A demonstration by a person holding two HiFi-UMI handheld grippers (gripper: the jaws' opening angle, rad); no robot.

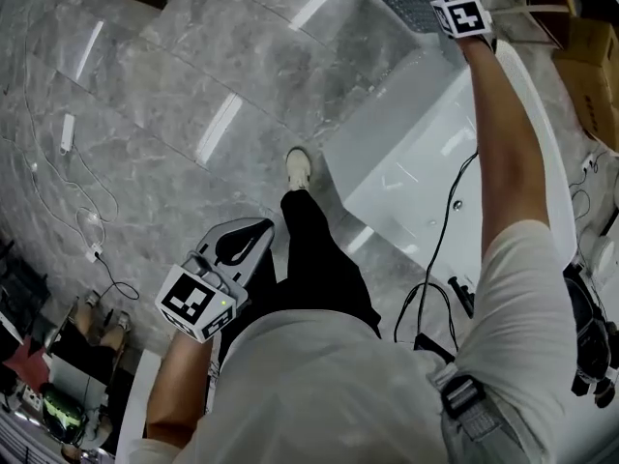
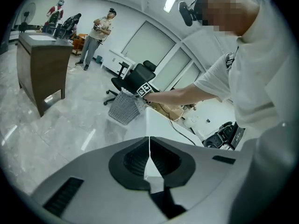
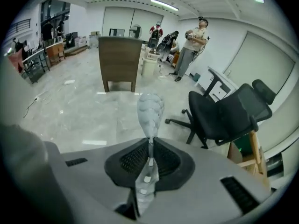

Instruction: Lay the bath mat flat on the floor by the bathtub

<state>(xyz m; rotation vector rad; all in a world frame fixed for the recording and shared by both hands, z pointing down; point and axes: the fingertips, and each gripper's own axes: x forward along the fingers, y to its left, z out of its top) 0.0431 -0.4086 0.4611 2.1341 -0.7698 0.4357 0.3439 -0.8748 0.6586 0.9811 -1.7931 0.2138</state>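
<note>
— Between the jaws of the right gripper (image 3: pixel 149 164), pinched tight, sits one edge of the bath mat (image 3: pixel 149 108); the rest hangs beyond the tips, off the floor (image 1: pixel 174 114), near the far end of the bathtub (image 1: pixel 435 162). How will it handle?
— Light, soft and floppy, I'd judge (those bumps (image 3: pixel 145 179) look like suction cups): it'll droop, so take a far corner too.
— With the left gripper (image 2: pixel 149 155)?
— Yes; it's closed on nothing, well behind the mat, whose far part is cut off in the head view
</note>
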